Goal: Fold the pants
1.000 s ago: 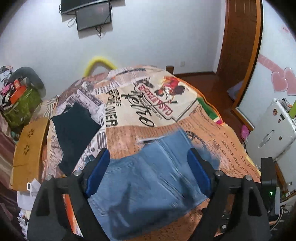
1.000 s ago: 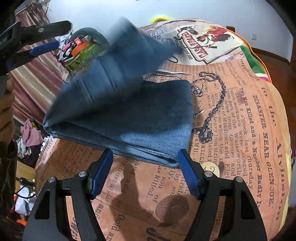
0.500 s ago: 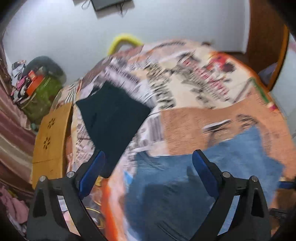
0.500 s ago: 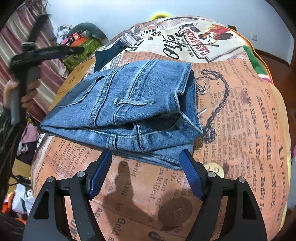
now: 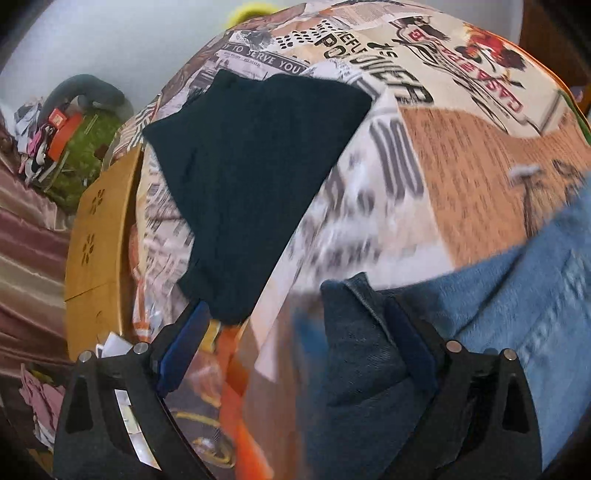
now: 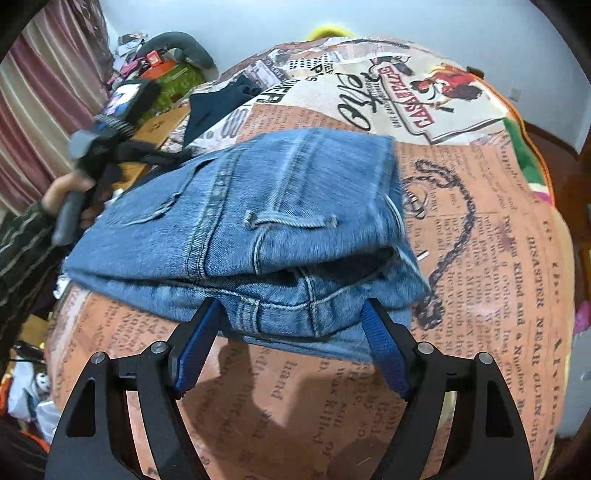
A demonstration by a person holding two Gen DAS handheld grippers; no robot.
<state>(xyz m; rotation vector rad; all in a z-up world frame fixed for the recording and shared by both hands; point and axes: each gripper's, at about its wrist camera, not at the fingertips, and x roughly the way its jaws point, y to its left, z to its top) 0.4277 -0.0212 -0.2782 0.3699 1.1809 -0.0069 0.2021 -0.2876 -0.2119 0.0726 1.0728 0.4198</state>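
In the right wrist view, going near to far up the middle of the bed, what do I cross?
Right claw → folded jeans → newspaper-print bedspread with the rooster label → yellow object at the far edge → wall.

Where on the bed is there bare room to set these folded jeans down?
Bare bedspread lies right of the folded jeans, and beyond them toward the rooster print. The far left is crowded by the dark garment.

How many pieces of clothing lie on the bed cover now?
2: the folded blue jeans lie near both grippers, and a dark garment lies further back, toward the left edge. Others may be hidden.
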